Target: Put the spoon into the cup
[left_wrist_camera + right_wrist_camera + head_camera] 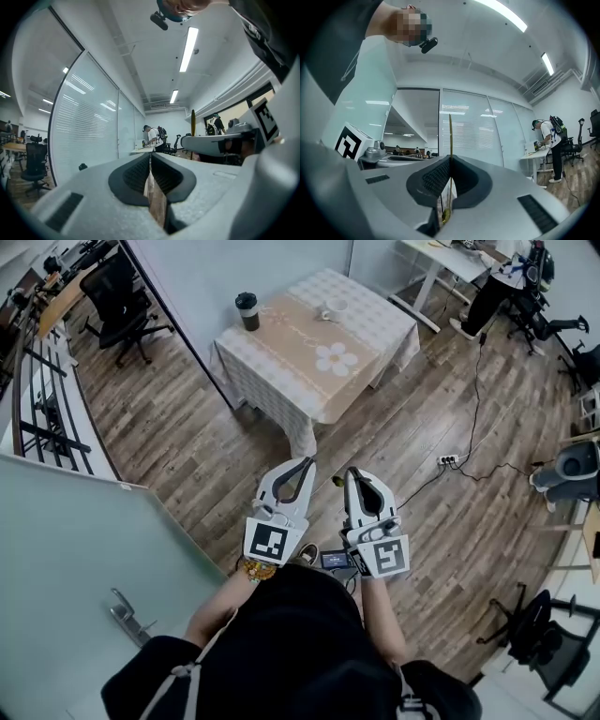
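Note:
A white cup (335, 309) stands at the far side of a small table (281, 381) well ahead of me. My right gripper (351, 474) (450, 159) is shut on a thin gold spoon (450, 133), which stands upright with its handle above the jaws and its bowl down between them. In the left gripper view the same spoon (192, 123) rises from the right gripper. My left gripper (307, 465) (150, 157) is shut with nothing in it. Both are held side by side at waist height, over the wooden floor, short of the table.
A black tumbler (247, 311) stands on the table's left corner; the tablecloth has a flower print (336, 358). A glass partition (75, 549) with a door handle is at my left. A power strip and cables (448, 461) lie on the floor to the right. Office chairs (122, 296) stand around.

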Action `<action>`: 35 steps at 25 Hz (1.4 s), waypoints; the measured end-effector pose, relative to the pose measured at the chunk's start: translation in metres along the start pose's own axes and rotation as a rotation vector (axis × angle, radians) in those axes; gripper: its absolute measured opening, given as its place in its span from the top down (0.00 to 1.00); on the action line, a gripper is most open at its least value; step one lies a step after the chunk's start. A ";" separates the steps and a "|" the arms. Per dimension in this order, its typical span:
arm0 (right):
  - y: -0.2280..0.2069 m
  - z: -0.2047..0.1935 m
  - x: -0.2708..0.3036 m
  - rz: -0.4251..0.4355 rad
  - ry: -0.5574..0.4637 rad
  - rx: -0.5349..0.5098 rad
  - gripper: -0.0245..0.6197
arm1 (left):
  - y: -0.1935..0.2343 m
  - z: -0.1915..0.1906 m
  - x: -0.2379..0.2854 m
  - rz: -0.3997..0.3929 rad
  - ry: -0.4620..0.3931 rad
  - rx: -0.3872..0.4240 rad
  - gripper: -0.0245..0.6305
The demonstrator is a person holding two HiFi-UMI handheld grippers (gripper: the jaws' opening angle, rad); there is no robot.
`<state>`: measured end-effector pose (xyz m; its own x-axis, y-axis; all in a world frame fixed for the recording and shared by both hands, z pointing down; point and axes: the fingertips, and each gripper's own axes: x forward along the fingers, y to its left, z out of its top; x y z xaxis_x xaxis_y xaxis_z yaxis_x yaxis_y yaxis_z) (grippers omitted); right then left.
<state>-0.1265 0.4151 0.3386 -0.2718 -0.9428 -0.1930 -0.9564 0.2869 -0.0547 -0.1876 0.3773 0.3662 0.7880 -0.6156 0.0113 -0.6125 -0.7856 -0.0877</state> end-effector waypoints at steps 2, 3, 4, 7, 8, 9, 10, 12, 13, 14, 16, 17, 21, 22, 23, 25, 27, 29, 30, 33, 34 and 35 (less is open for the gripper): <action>-0.018 -0.010 -0.003 -0.022 0.024 0.011 0.95 | -0.009 -0.004 0.014 -0.016 0.004 0.008 0.93; -0.026 -0.015 -0.003 -0.034 0.033 0.019 0.95 | -0.011 -0.007 0.020 -0.024 0.013 0.011 0.93; -0.035 -0.019 -0.001 -0.044 0.039 0.026 0.95 | -0.011 -0.010 0.028 -0.028 0.022 0.011 0.93; -0.066 -0.027 0.013 -0.072 0.045 0.036 0.95 | -0.004 -0.019 0.061 -0.040 0.030 -0.007 0.93; -0.075 -0.027 0.019 -0.079 0.042 0.039 0.95 | -0.001 -0.023 0.073 -0.050 0.033 -0.014 0.93; -0.084 -0.028 0.027 -0.083 0.039 0.041 0.95 | 0.002 -0.028 0.088 -0.062 0.035 -0.021 0.93; -0.095 -0.031 0.037 -0.088 0.043 0.035 0.95 | 0.007 -0.032 0.104 -0.077 0.035 -0.029 0.93; -0.121 -0.041 0.060 -0.108 0.076 0.014 0.95 | 0.020 -0.038 0.141 -0.102 0.029 -0.044 0.93; -0.134 -0.043 0.072 -0.115 0.093 0.010 0.95 | 0.026 -0.040 0.160 -0.111 0.024 -0.047 0.93; -0.145 -0.044 0.083 -0.116 0.106 0.013 0.95 | 0.032 -0.040 0.176 -0.119 0.017 -0.048 0.93; -0.164 -0.044 0.103 -0.113 0.121 0.027 0.95 | 0.045 -0.036 0.204 -0.137 0.003 -0.033 0.93; -0.174 -0.048 0.113 -0.114 0.135 0.026 0.95 | 0.053 -0.033 0.216 -0.152 -0.004 -0.012 0.93; -0.211 -0.059 0.159 -0.102 0.166 -0.013 0.95 | 0.087 -0.026 0.262 -0.159 -0.038 -0.013 0.93; -0.220 -0.060 0.171 -0.097 0.161 -0.016 0.95 | 0.098 -0.026 0.274 -0.149 -0.042 -0.016 0.93; -0.230 -0.060 0.184 -0.094 0.155 -0.015 0.95 | 0.109 -0.026 0.286 -0.139 -0.044 -0.014 0.93; -0.252 -0.061 0.205 -0.093 0.148 -0.004 0.95 | 0.125 -0.028 0.306 -0.118 -0.041 -0.009 0.93; -0.274 -0.066 0.224 -0.088 0.149 0.011 0.95 | 0.136 -0.035 0.323 -0.097 -0.022 -0.019 0.93; -0.295 -0.074 0.241 -0.072 0.158 0.027 0.95 | 0.142 -0.047 0.339 -0.077 0.022 -0.029 0.93; -0.307 -0.079 0.250 -0.059 0.164 0.035 0.95 | 0.145 -0.053 0.348 -0.066 0.040 -0.035 0.93; -0.347 -0.094 0.284 -0.002 0.179 0.052 0.95 | 0.154 -0.059 0.383 -0.039 0.034 -0.070 0.93; -0.360 -0.098 0.298 0.024 0.181 0.063 0.95 | 0.159 -0.061 0.398 -0.026 0.030 -0.083 0.93; -0.373 -0.103 0.313 0.052 0.180 0.079 0.95 | 0.166 -0.063 0.413 -0.008 0.029 -0.088 0.93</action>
<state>0.1343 -0.0046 0.3991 -0.3419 -0.9395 -0.0194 -0.9312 0.3415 -0.1272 0.0326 -0.0113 0.4189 0.7915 -0.6098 0.0408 -0.6103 -0.7922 0.0004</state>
